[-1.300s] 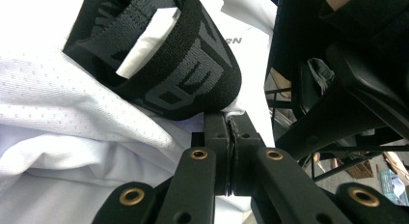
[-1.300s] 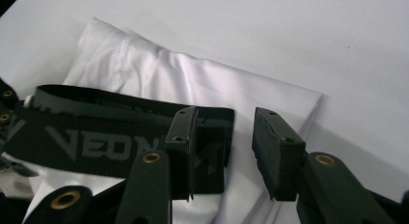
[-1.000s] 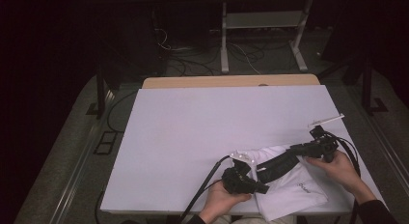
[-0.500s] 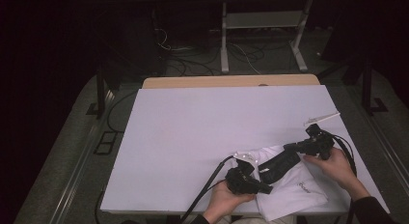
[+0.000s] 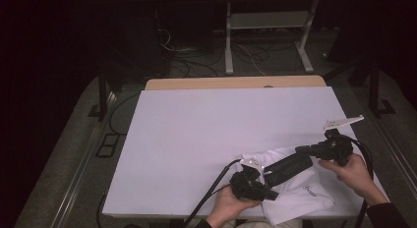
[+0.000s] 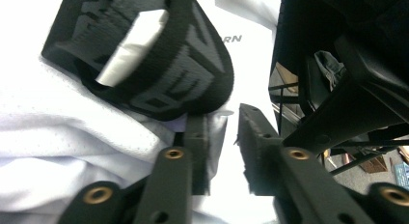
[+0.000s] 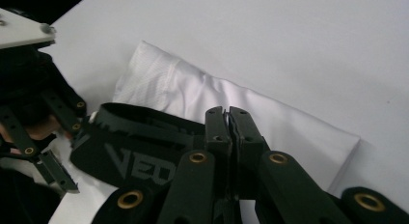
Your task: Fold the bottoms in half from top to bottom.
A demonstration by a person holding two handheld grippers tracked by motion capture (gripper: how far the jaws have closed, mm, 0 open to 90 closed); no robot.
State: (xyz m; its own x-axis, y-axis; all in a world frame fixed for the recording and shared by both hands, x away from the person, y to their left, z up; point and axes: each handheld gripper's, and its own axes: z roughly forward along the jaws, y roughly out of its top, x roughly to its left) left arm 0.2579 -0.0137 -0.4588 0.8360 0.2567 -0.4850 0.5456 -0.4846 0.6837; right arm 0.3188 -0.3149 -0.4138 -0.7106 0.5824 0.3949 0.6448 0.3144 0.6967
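I have a white shirt [image 5: 300,196] lying bunched at the near right corner of the worktop [image 5: 206,139], and a black band [image 5: 287,168] with woven lettering stretched across the top of it. The shirt is my landmark for everything else.

My right tool [image 7: 226,119] comes in over the shirt's right side with its jaws pressed together on the band's upper edge, so that end is pinched and held a little off the cloth. My left tool [image 6: 221,130] sits at the shirt's near left edge; its jaws have just been opening and now stand slightly apart, with a fold of shirt and the band's rounded end just ahead of them, and the pads are pressing on nothing.

I judge the step in hand to be fitting the band around the folded shirt: one end gripped, the other let go for a new bite. Next, I think, the left tool has to close on the band's free end without catching shirt fabric, then pull it wide enough to slip around the bundle while the right keeps its pinch.
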